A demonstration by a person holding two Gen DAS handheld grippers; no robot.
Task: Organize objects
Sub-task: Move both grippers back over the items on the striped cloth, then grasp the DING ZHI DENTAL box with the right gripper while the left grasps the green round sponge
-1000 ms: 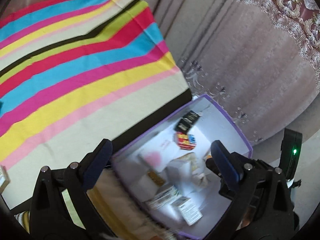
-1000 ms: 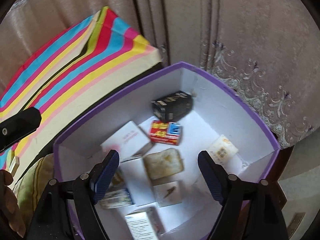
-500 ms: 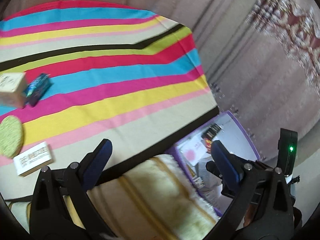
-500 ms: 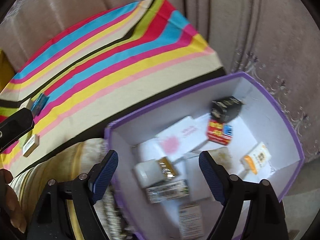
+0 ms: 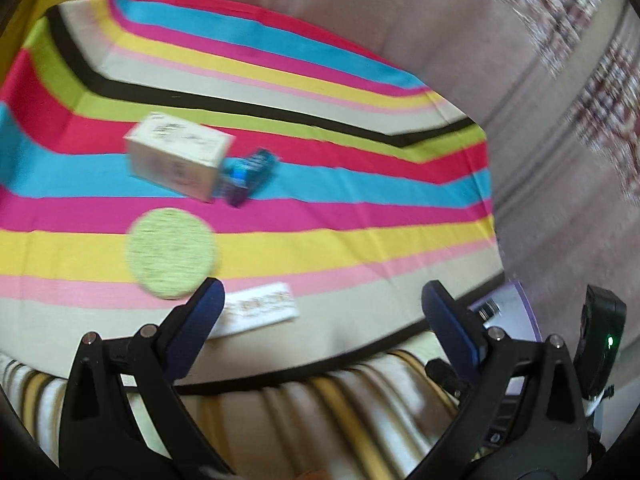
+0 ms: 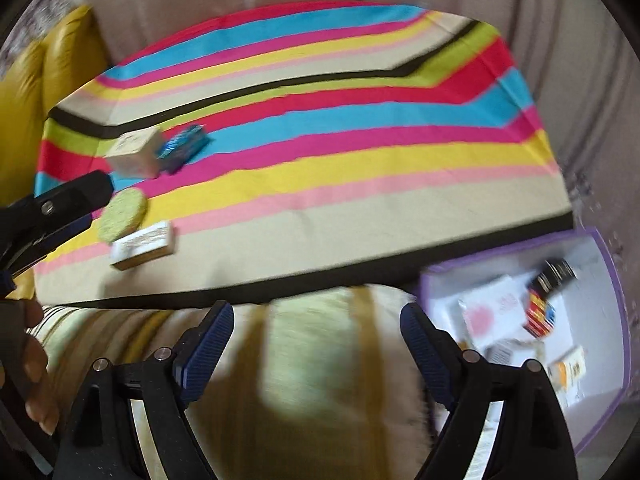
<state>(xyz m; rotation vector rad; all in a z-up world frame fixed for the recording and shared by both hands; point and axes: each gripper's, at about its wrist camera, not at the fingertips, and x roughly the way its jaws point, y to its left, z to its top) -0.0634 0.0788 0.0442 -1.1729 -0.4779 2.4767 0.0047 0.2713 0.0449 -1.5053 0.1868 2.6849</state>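
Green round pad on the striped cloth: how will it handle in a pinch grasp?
The green round pad looks thin and woven, so probably light and somewhat floppy. Lying flat on the striped cloth, its edge may be hard to catch. It is unlikely to roll.

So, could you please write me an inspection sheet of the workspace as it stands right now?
Surface: striped cloth covers the table; a fringed striped rug lies below its near edge.
Job's things: beige box touching a blue packet, a round green pad and a flat white box lie on the cloth.
Clutter: purple-rimmed bin at the right, beside the table, holds several small packages.
Grippers: left gripper and right gripper are both open and empty.
Cables: nothing seen.
Surroundings: curtain behind; yellow cushion at the left.
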